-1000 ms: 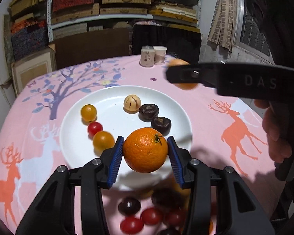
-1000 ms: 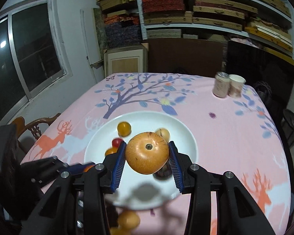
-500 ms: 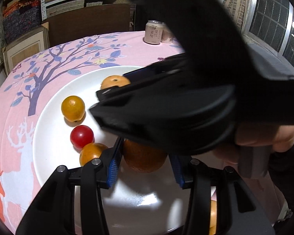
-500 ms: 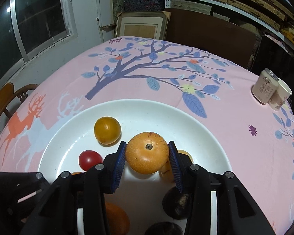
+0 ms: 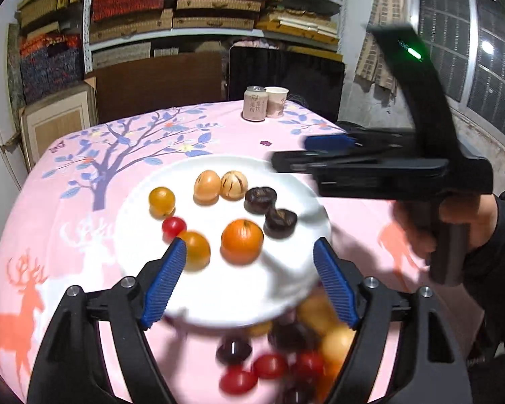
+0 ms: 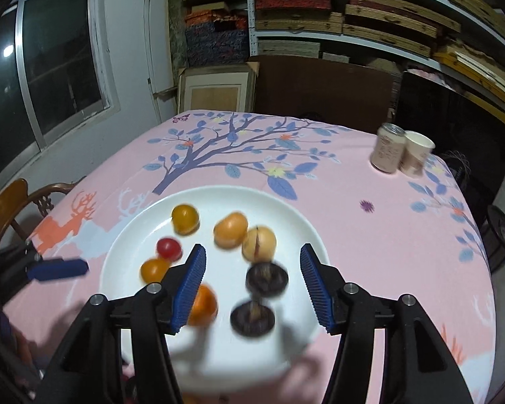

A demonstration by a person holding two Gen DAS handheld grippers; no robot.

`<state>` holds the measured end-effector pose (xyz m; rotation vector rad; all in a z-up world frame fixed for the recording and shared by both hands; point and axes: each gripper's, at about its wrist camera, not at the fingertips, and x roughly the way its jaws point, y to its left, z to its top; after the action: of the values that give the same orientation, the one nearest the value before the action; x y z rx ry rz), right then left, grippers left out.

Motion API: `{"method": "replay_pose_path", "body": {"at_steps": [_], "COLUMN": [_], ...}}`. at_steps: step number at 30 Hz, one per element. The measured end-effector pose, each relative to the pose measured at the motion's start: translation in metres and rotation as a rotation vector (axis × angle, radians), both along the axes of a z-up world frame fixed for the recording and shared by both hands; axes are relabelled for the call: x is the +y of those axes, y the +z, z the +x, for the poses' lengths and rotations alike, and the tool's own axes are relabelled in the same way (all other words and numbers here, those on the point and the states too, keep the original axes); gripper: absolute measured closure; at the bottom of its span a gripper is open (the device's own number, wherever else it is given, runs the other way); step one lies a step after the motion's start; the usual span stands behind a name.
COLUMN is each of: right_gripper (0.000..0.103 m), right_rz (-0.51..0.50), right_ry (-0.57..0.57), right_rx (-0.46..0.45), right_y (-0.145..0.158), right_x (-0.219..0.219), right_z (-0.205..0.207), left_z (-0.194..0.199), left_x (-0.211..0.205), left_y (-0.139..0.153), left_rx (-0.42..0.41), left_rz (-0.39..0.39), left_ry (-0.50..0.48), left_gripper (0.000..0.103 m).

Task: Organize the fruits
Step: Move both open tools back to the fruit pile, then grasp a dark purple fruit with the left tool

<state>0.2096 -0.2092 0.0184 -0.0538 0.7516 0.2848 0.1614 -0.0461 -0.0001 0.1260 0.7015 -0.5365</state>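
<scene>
Right hand-held gripper [image 6: 252,281] jaws spread, empty, over white plate [image 6: 286,353]; fruits on plate.

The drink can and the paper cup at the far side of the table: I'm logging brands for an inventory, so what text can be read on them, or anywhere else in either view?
Drink can: dark characters printed on it, too small and blurred to read.
Paper cup: faint print, unreadable.
Nothing else in either view carries readable text.

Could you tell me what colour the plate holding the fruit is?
White, plain; the plate shows best in the right wrist view.
</scene>
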Motion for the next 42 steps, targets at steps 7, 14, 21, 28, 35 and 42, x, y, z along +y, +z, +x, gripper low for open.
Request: {"method": "replay_pose_path", "body": {"at_steps": [7,14,21,28,35,42], "right_gripper": [0.041,0.041,0.041,0.041,0.041,0.041], "right_rz": [0.165,0.280,0.288,0.314,0.321,0.180], "right_ry": [-0.048,-0.104,-0.112,-0.111,-0.113,0.051], "right_rx": [0.037,0.099,0.066,0.024,0.022,-0.005], "right_y": [-0.026,-0.076,-0.085,-0.082,-0.082,-0.080], "right_x": [-0.030,-0.036,-0.033,-0.038,-0.039,-0.006], "right_z": [-0.115,-0.170,-0.184,-0.190,-0.190,-0.202], "left_z": [-0.069,-0.106,-0.110,-0.113,-0.121,-0.121], "left_x": [0.037,0.052,0.043,0.030,0.021,0.040], "left_y": [-0.012,-0.055,-0.072,-0.077,-0.078,-0.067], "left_rx": [0.000,0.061,0.058,0.056,0.016,-0.014], "left_rz": [0.022,0.057,0.137,0.189,0.215,0.097], "left_ry": [-0.002,0.054,0.075,0.055,0.025,0.069], "left_gripper": [0.027,0.027,0.027,0.044,0.063,0.063]}}
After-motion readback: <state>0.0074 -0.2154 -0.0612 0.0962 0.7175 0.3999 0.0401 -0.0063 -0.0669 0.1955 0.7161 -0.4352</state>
